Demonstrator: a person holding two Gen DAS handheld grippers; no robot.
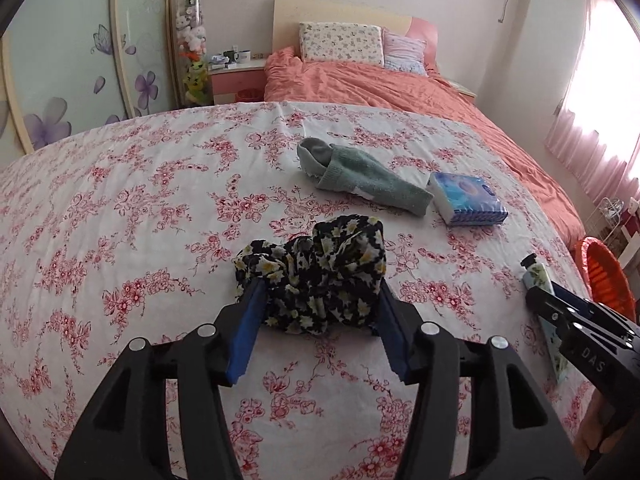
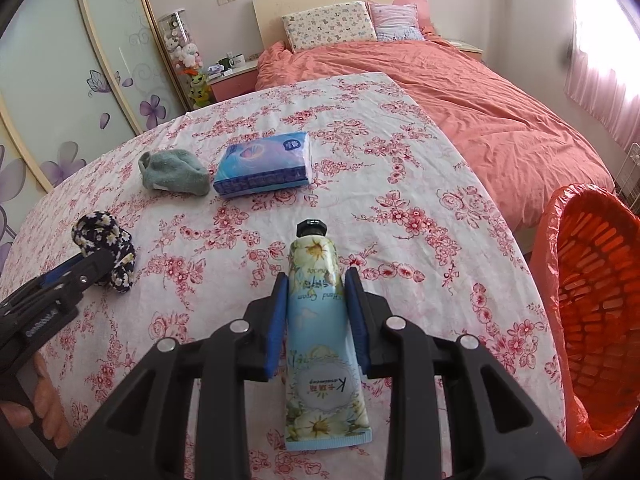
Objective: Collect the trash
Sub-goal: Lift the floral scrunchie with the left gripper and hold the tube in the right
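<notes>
On a bed point(image 2: 400, 152) spread with a red-flowered sheet, the left tool point(image 1: 320, 300) stands with its 2 blue-padded fingers point(image 1: 250, 326) parted around a bunched dark cloth point(image 1: 316, 276) printed with daisies; the cloth lies on the sheet between the pads and fills the gap from side to side, though whether the pads press on it cannot be told. In the right wrist view the same cloth point(image 2: 105, 246) sits at the left edge of the bed, under the tip of that tool. Farther back, near the middle of the sheet, a grey-green sock point(image 2: 174, 176) lies just beside a blue pack of tissues point(image 2: 264, 164), the sock to its left. Nearer and to the right, the right tool point(image 2: 318, 316) is clamped on a hand cream tube point(image 2: 322, 340), both pads pressed against the tube's sides, black cap pointing away, flat crimped end nearest the camera. A person's fingers point(image 2: 44, 412) show at the lower left. At the far right, off the bed's edge, stands an orange basket point(image 2: 600, 320) lined with an orange bag, its mouth turned toward the bed.
</notes>
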